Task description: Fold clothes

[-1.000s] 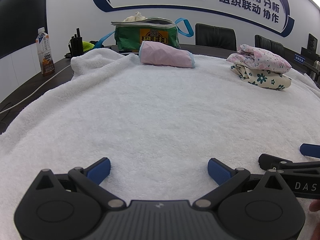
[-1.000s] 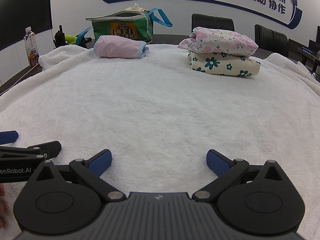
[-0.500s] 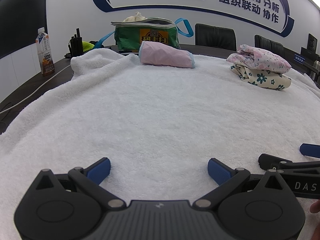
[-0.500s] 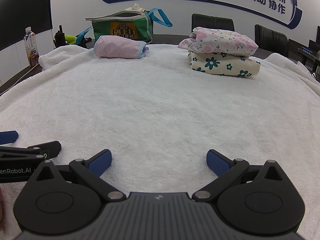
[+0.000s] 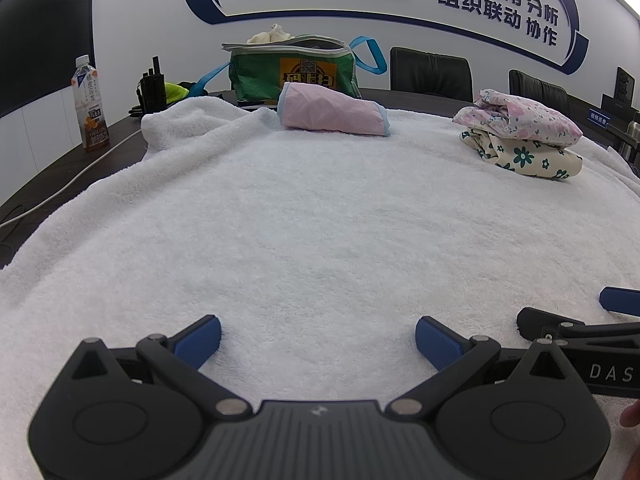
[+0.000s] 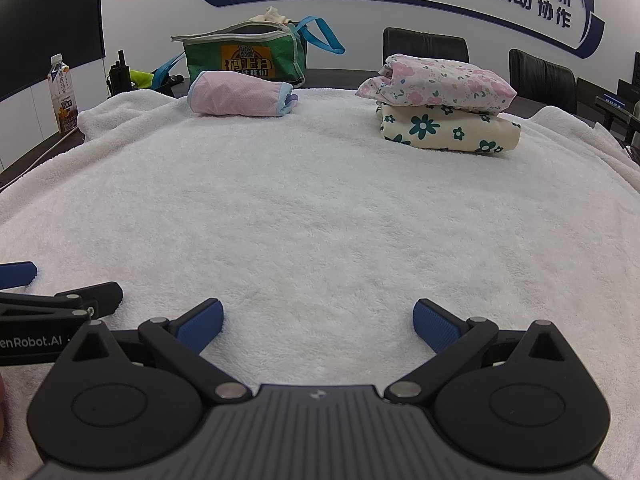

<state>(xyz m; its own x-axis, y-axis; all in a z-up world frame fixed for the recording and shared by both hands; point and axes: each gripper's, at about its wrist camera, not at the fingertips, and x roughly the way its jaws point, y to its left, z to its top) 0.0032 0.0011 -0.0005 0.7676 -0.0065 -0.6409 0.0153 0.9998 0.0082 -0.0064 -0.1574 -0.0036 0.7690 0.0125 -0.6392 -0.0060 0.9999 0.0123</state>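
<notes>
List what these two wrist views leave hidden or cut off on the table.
- Green bag: its lower front is hidden behind the pink garment in both views, and its contents cannot be made out.
- Right claw: cut off by the right edge of the left wrist view.
- Left claw: cut off by the left edge of the right wrist view.
- Bottle label: too small to read.
- Table under the white towel: mostly covered.

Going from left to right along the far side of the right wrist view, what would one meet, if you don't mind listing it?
Drink bottle → black radio → pink folded garment → stack of two floral folded garments.
</notes>
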